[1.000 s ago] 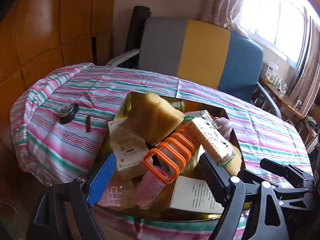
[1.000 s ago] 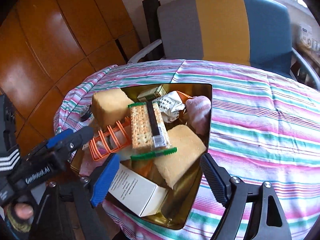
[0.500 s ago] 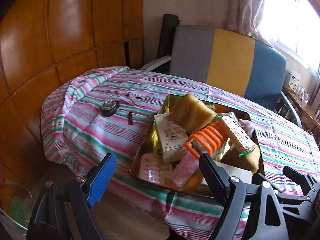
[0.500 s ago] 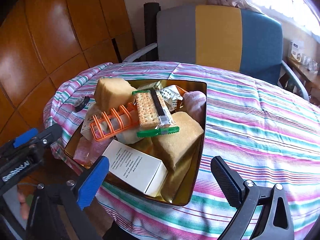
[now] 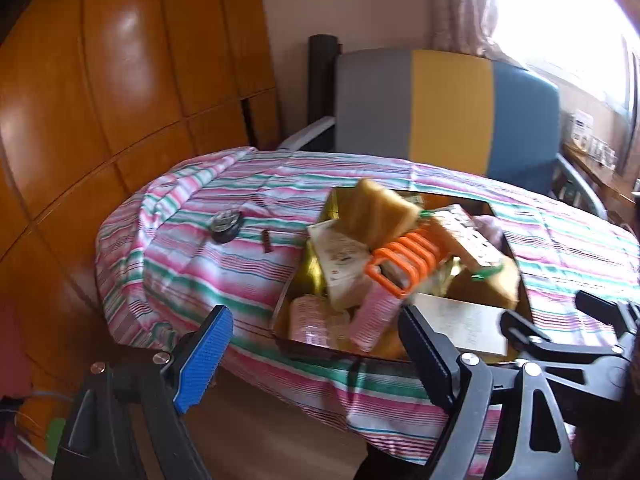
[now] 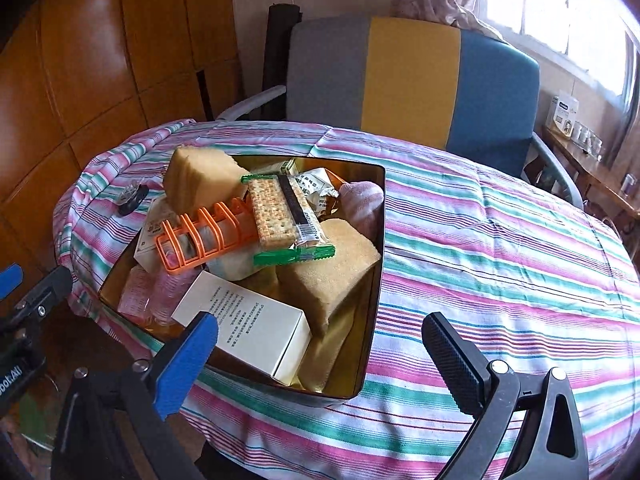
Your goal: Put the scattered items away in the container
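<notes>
Nearly done: tin (image 6: 372, 280) heaped, both tools (image 5: 316, 356) (image 6: 320, 360) spread, empty; next, clip (image 5: 227, 224) near worktop's (image 6: 500, 248) left edge.

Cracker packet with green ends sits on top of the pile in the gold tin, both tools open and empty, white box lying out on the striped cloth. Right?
Not quite. The white cardboard box is inside the gold metal tin, at its near end, not on the striped cloth; the right wrist view shows it. The rest holds: green-ended cracker packet on top of the pile, left tool and right tool open and empty.
</notes>
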Motion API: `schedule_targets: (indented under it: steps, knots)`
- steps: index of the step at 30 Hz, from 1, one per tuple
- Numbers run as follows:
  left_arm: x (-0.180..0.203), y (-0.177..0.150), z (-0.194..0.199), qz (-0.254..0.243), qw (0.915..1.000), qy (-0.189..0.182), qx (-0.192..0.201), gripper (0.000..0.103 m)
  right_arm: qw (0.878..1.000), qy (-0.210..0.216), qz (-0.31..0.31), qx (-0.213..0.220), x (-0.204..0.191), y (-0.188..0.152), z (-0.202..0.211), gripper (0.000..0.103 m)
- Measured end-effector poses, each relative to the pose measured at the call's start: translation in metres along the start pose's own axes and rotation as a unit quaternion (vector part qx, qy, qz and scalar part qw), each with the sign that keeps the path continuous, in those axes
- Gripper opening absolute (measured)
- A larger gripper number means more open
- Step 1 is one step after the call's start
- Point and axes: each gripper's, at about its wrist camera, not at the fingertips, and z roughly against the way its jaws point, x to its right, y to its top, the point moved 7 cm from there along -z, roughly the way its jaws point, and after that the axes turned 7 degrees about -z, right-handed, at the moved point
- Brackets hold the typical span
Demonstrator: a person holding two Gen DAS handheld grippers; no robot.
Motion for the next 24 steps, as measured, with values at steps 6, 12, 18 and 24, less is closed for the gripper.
schedule_targets:
  steps: [6, 12, 18, 24]
  knots:
    - [-0.003, 0.006, 0.002, 0.012, 0.999, 0.042, 0.007, 0.076, 1.0, 0.002, 0.006, 0.008, 0.001, 0.0, 0.001, 0.103]
    - [0.001, 0.004, -0.005, 0.022, 0.9991, 0.032, -0.016, 0.076, 1.0, 0.016, 0.009, 0.008, 0.002, -0.001, -0.001, 0.103]
    - [0.018, -0.002, -0.014, 0.009, 0.9989, 0.023, -0.041, 0.076, 1.0, 0.022, 0.008, 0.007, 0.005, -0.003, -0.002, 0.103]
    - [0.022, -0.009, -0.019, 0.001, 0.9985, 0.03, -0.046, 0.064, 1.0, 0.017, 0.0, 0.005, 0.011, -0.005, -0.003, 0.103]
